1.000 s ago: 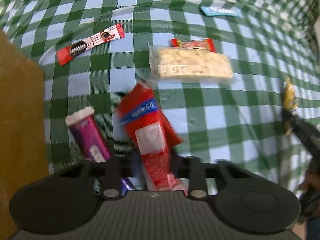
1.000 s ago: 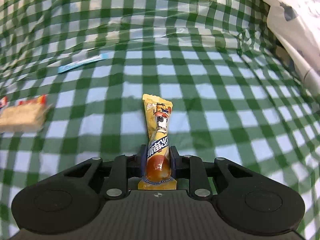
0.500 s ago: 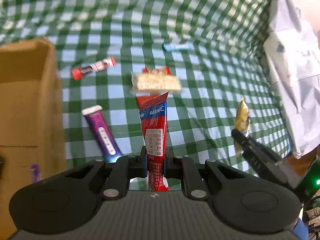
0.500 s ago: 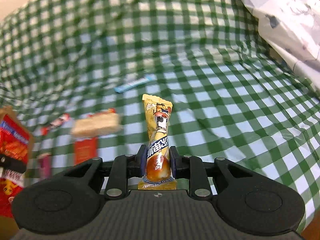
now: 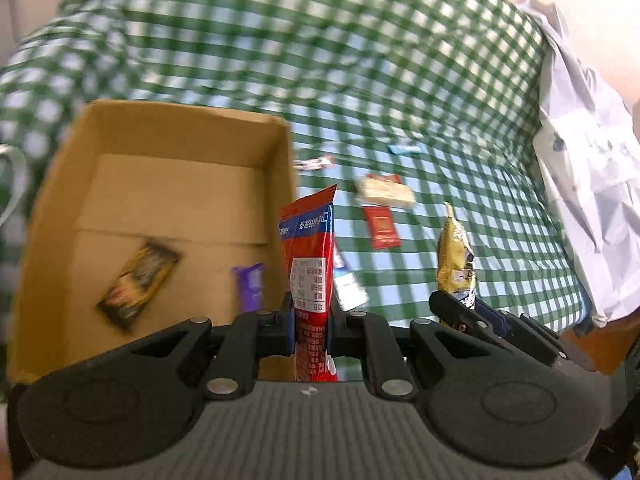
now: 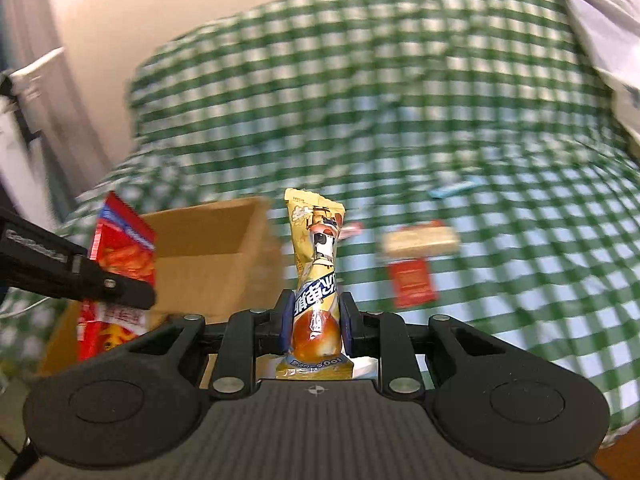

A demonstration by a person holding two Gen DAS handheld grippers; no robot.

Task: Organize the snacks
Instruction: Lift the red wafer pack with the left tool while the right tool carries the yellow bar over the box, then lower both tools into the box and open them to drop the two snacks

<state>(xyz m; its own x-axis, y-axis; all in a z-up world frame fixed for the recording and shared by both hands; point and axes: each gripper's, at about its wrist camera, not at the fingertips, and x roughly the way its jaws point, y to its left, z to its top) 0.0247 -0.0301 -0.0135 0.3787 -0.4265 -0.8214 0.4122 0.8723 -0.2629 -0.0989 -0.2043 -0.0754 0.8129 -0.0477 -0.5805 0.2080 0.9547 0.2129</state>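
Left gripper (image 5: 311, 316) is clenched on a tall red snack packet (image 5: 310, 248), a blue band across its upper part and a white printed panel lower down; the characters are too small to read. The packet stands upright between the pads, right at the near wall of an open cardboard box (image 5: 256, 126). Inside the box, a yellow-and-dark wrapped bar (image 5: 138, 282) lies at a slant on the floor, and a purple wrapper (image 5: 249, 286) sits against the right wall.

Over on the right, the right gripper (image 6: 316, 318) is grasping a yellow snack pack (image 6: 318, 264) with a cartoon figure and bold blue-and-white characters; a line of small print along its bottom edge is upside down and unreadable. In the left wrist view the same pack shows from the side, held up above the cloth.

Loose on the green-and-white checked tablecloth (image 5: 460, 120): a clear-wrapped pale cracker pack (image 5: 385, 193), a red sachet (image 5: 382, 226) just below it, a small light-blue packet (image 5: 405, 148) farther off, and a red-and-white stick (image 5: 316, 163) by the box corner, all blurred. A white patterned sheet (image 5: 588, 168) hangs at the right edge. Beige wall (image 6: 132, 12) behind.
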